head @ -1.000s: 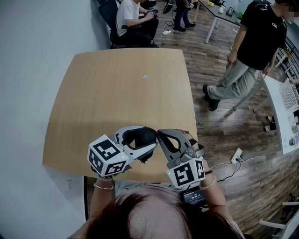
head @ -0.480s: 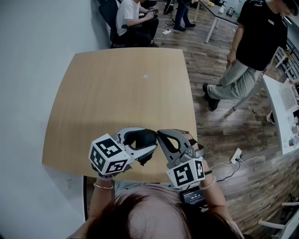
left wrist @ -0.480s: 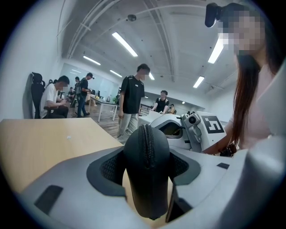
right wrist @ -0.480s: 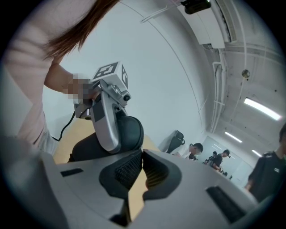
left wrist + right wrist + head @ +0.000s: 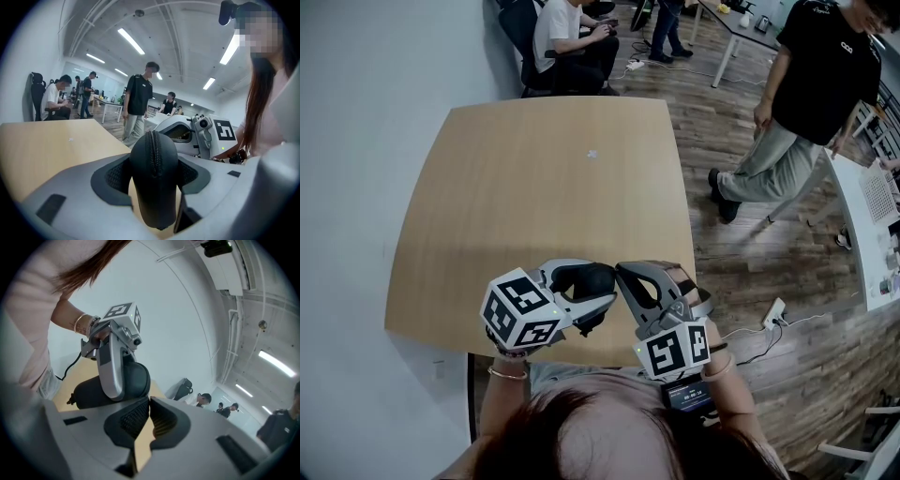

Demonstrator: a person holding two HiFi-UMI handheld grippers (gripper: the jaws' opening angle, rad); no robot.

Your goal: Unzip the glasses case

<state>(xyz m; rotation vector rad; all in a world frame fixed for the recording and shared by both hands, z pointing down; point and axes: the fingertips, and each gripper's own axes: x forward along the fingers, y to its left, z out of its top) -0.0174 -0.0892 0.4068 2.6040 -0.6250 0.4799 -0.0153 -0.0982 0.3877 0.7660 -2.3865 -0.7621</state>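
Observation:
The black zipped glasses case [image 5: 591,278] is clamped between the jaws of my left gripper [image 5: 579,292], held above the wooden table's [image 5: 534,187] near edge. In the left gripper view the case [image 5: 153,159] stands between the pads with its zipper line facing the camera. My right gripper [image 5: 624,274] sits just right of the case, fingertips pointing at it. In the right gripper view its jaws [image 5: 149,402] meet at the tips with nothing between them, and the case [image 5: 96,391] lies just beyond, with a small zipper pull at its left end.
A small white scrap [image 5: 592,155] lies on the far part of the table. A person sits in a chair [image 5: 567,42] beyond the table. Another person [image 5: 806,103] stands on the wooden floor to the right, near a power strip [image 5: 775,312].
Both grippers stay nearly in place; the left one has shifted very slightly. The person standing at the right has moved a little.

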